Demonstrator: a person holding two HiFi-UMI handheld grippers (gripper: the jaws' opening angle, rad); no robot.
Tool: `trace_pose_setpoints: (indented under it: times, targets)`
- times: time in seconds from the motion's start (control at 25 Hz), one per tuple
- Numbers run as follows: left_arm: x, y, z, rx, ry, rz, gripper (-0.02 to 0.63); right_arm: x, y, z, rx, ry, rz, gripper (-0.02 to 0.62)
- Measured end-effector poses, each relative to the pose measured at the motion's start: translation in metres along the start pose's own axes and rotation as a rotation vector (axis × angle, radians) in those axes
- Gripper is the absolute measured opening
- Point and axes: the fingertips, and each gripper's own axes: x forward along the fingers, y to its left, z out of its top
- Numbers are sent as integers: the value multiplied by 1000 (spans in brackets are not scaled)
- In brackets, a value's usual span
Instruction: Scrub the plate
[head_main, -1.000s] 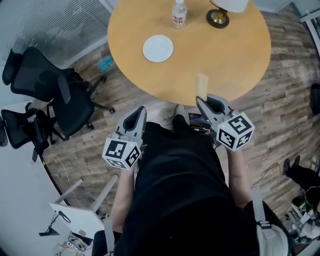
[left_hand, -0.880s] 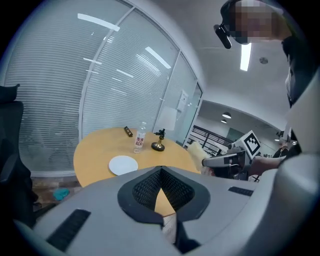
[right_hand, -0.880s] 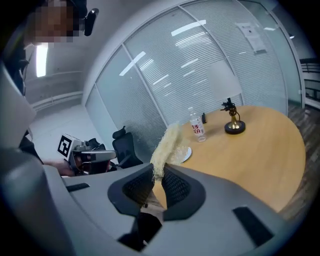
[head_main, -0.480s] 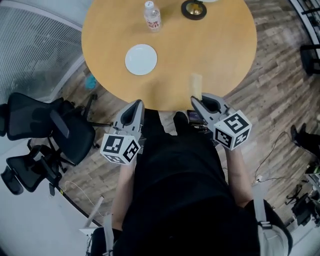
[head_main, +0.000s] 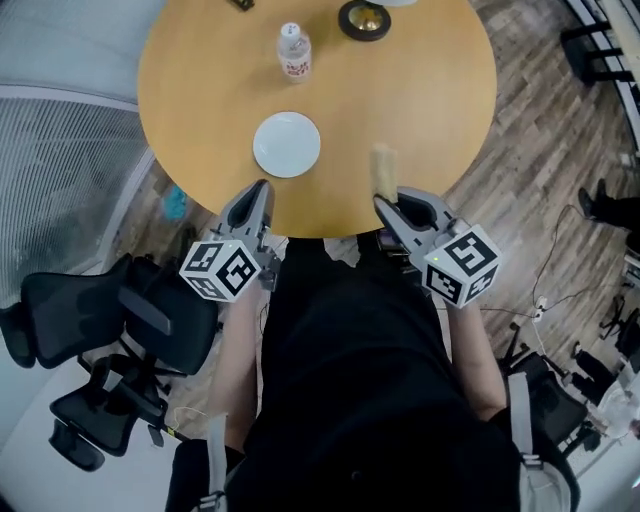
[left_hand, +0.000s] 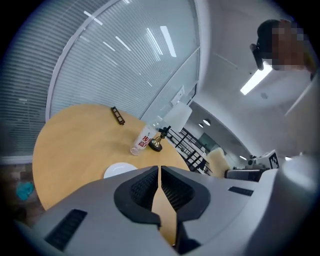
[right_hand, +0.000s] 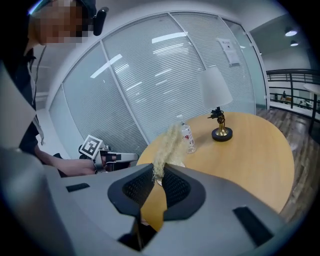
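A small white plate (head_main: 287, 144) lies on the round wooden table (head_main: 430, 90), also seen low in the left gripper view (left_hand: 120, 170). My left gripper (head_main: 260, 189) hovers at the table's near edge just short of the plate, its jaws shut with nothing between them (left_hand: 159, 170). My right gripper (head_main: 384, 201) is shut on a pale yellow scrub sponge (head_main: 381, 168) that sticks up from the jaws over the table edge, right of the plate. In the right gripper view the fuzzy sponge (right_hand: 167, 144) rises from the gripper (right_hand: 158, 172) and hides most of the plate.
A clear water bottle (head_main: 293, 52) with a red label and a lamp on a brass-and-black base (head_main: 363, 18) stand at the far side. A small black object (left_hand: 117, 115) lies near the far edge. Black office chairs (head_main: 110, 320) stand at my left on the wood floor.
The table and plate have come nearer and lower in the head view. Both grippers now reach the table's near edge, the left one close to the plate. The sponge stays gripped.
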Motion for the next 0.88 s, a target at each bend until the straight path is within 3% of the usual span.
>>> trace_pose_setpoints:
  times: [0.24, 0.48, 0.72, 0.88]
  targets:
    - [20, 62, -21, -202, 97, -73, 18, 24, 23, -17, 35, 21, -93, 46]
    - [40, 101, -64, -440, 188, -78, 136, 34, 37, -31, 64, 36, -135, 46]
    - [61, 122, -96, -645, 199, -43, 195, 36, 37, -40, 65, 71, -126, 46]
    - [71, 122, -99, -694, 180, -56, 201, 38, 39, -38, 52, 79, -113, 46]
